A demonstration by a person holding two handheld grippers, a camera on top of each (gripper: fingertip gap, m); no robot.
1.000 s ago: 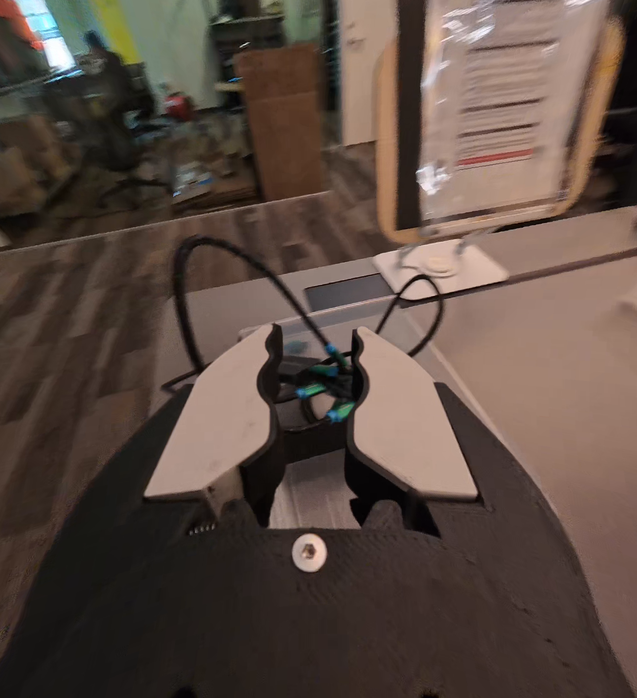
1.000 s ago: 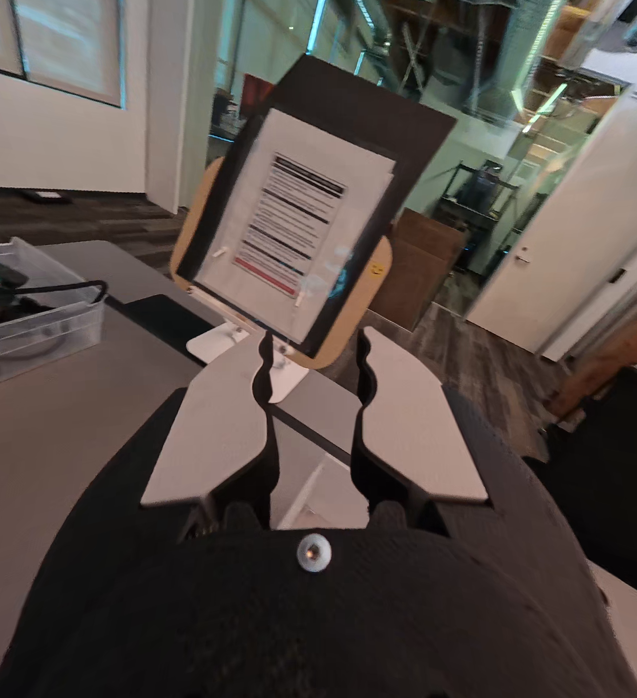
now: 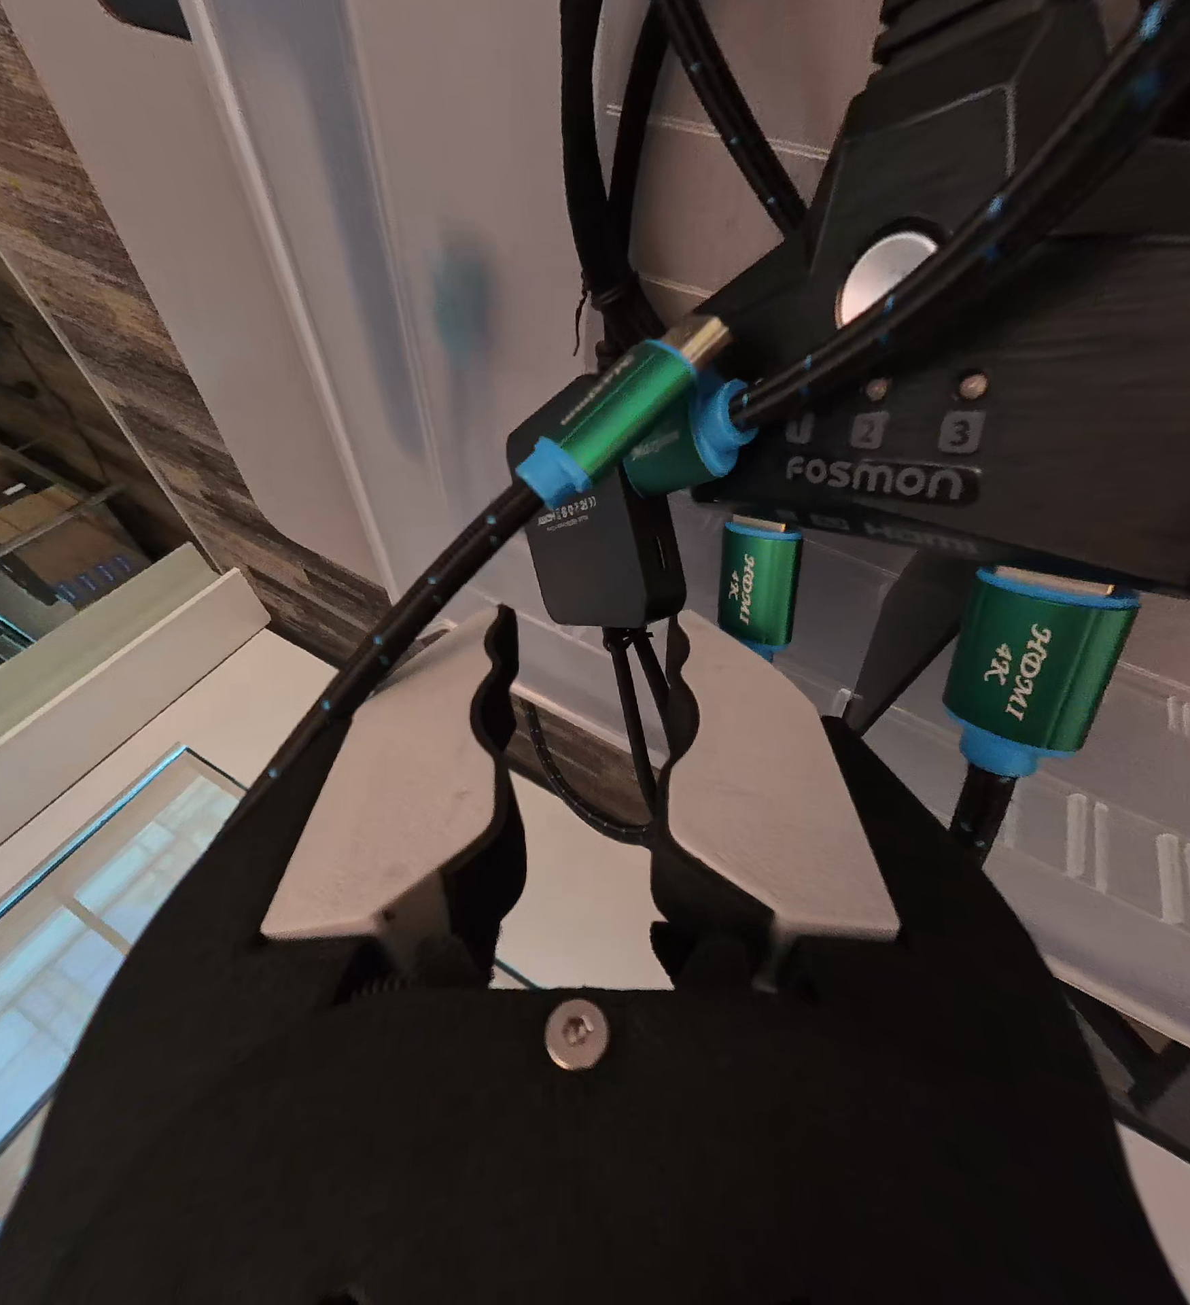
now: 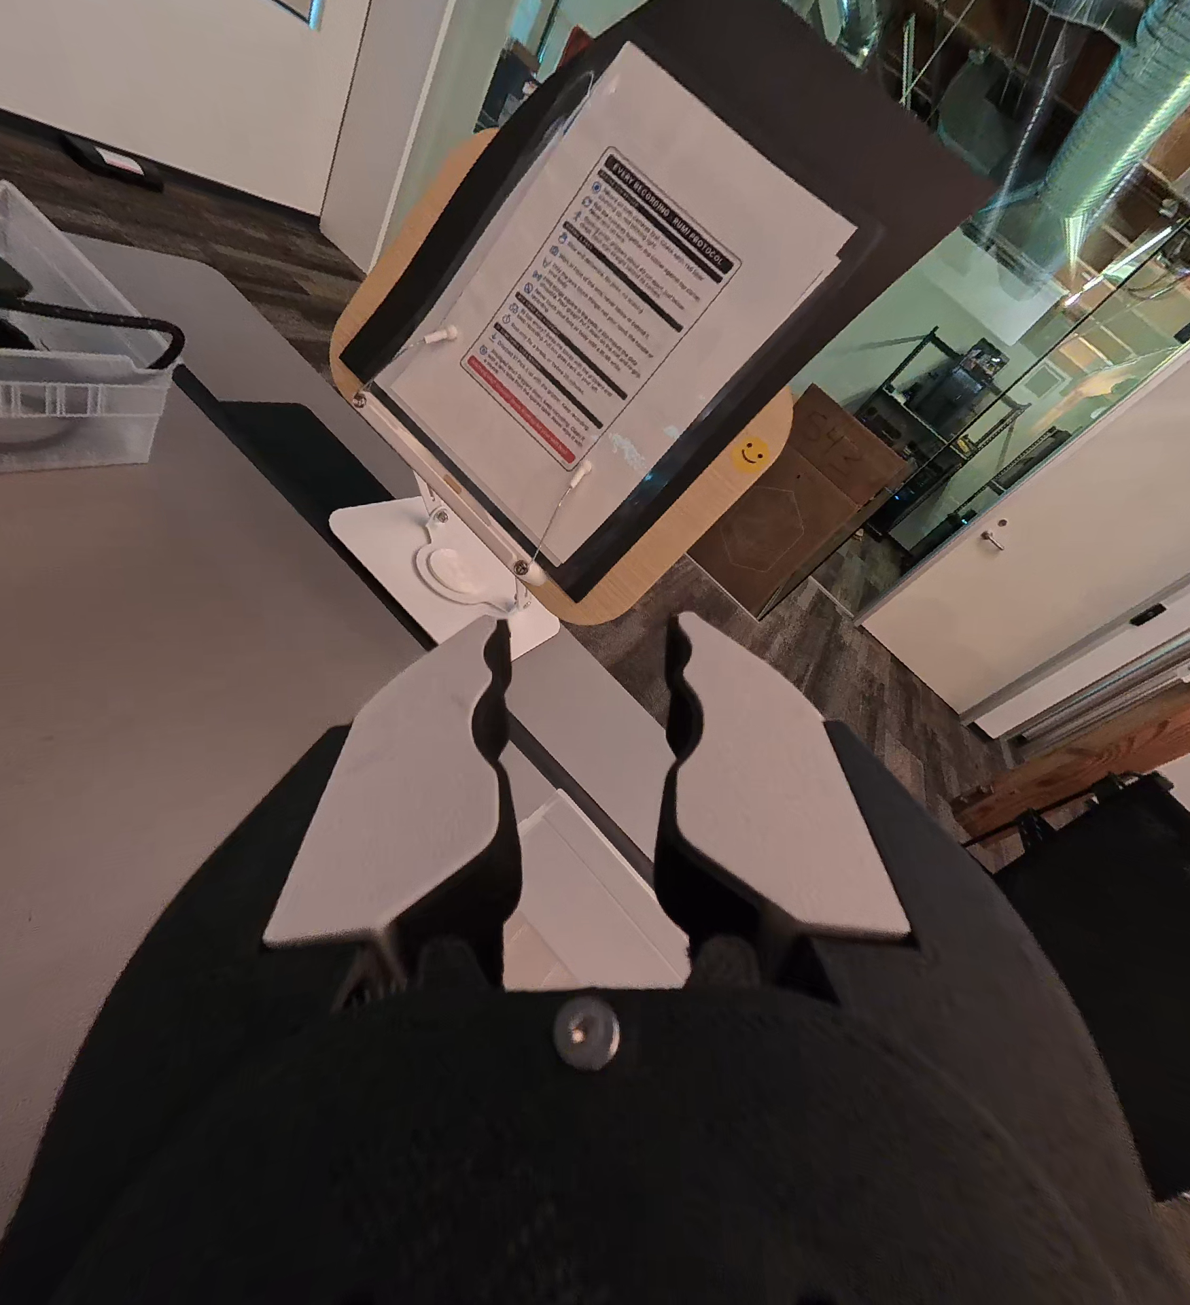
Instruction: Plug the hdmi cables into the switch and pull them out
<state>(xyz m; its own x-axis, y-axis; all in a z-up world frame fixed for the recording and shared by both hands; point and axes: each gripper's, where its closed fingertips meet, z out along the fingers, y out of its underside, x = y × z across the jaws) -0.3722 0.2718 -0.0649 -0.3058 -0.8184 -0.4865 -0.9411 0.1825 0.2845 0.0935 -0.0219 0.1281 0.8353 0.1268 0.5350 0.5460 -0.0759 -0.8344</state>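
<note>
In the left wrist view a black HDMI switch lies in a clear plastic bin at the upper right. Two green HDMI plugs sit in its near side. A third green plug lies loose across its corner with the metal tip bare, and a fourth lies beside it. My left gripper is open just below a small black adapter box, whose thin cords run between the fingers unclamped. My right gripper is open and empty above the grey table.
A sign holder on a white base stands on the table ahead of the right gripper. The clear bin with cables shows at the far left of the right wrist view. Braided black cables loop around the switch. Wood floor lies beyond the table edge.
My left gripper has moved forward and down, from well back of the bin to close over the switch and plugs. The right gripper has barely moved. Both stay open.
</note>
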